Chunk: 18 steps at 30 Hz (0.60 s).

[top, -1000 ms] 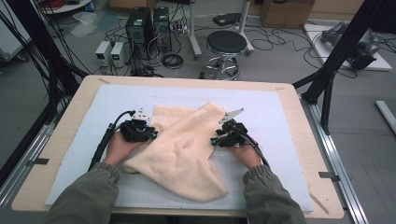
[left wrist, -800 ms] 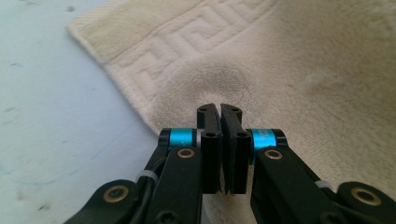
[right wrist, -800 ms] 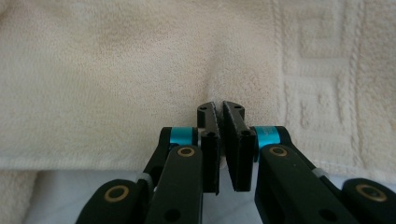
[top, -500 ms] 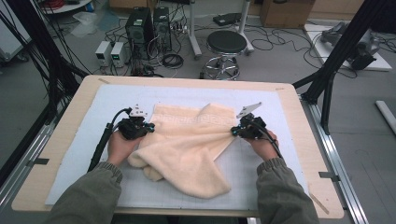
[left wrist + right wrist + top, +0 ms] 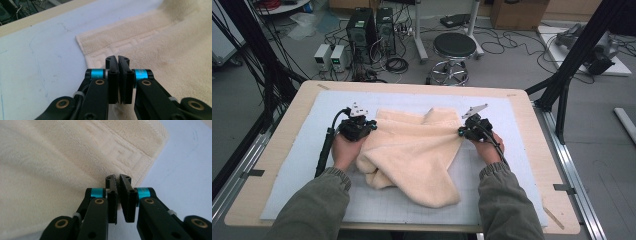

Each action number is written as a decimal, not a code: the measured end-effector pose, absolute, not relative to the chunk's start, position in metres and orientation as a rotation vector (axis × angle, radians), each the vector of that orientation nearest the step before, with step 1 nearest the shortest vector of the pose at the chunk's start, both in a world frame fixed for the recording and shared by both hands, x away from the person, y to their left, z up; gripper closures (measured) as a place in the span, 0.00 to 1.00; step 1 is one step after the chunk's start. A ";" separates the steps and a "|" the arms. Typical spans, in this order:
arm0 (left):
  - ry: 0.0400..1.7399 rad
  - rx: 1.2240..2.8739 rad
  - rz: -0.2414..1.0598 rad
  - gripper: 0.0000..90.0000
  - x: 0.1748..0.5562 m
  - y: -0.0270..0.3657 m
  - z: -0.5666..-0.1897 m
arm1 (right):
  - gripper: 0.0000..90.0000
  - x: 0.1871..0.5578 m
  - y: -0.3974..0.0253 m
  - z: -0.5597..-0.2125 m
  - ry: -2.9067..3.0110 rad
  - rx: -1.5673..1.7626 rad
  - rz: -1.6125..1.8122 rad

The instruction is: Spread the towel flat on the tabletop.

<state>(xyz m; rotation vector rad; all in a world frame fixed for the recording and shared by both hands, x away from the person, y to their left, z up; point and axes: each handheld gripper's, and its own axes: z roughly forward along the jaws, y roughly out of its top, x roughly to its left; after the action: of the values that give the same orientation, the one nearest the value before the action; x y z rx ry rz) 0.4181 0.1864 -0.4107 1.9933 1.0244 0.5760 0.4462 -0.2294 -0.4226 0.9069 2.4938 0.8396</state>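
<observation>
Centrally, a cream towel (image 5: pixel 414 152) is lying rumpled on the pale blue mat (image 5: pixel 302 165), filling the middle of the high view; its upper edge is running roughly level between the two grippers, while a loose flap is sagging toward the lower centre of the frame. A woven key-pattern border is showing along its hem in both gripper views.

Left gripper (image 5: pixel 356 127) is sitting at the towel's left end, left of centre in the high view, the person's hand wrapped around it from below. In the left gripper view (image 5: pixel 118 72) its black jaws are pressing together, pinching the towel's edge just inside the hemmed corner (fabric is showing under and beyond the jaws).

Right gripper (image 5: pixel 472 130) is sitting at the towel's right end, right of centre in the high view, hand behind it. In the right gripper view (image 5: pixel 119 192) the jaws are nearly closed, with a thin gap toward their base, and are nipping the hem near the towel's corner, which is pointing to the upper right of that frame.

Wooden table (image 5: pixel 277 145) is framing the mat on all sides. Beyond its far edge, in the upper part of the high view, a black stool (image 5: pixel 454 46) is standing on the grey floor, with computer towers (image 5: pixel 372 26) to its left among tangled cables.
</observation>
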 end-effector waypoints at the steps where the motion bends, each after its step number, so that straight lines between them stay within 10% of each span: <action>1: 1.021 1.992 0.566 0.92 0.418 0.188 -0.411 | 0.84 0.447 -0.228 -0.422 2.481 0.914 0.848; 6: 0.990 1.988 0.506 0.76 0.409 0.203 -0.403 | 0.61 0.437 -0.234 -0.416 2.533 0.923 0.993; 18: 0.771 2.052 0.444 0.63 0.332 0.228 -0.383 | 0.48 0.351 -0.203 -0.379 2.595 0.665 1.162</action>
<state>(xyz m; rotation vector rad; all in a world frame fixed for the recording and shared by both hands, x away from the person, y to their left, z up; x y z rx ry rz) 0.3323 0.2283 -0.3826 2.0521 0.7713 0.4435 0.3513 -0.2034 -0.3791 0.6649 2.5953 1.1623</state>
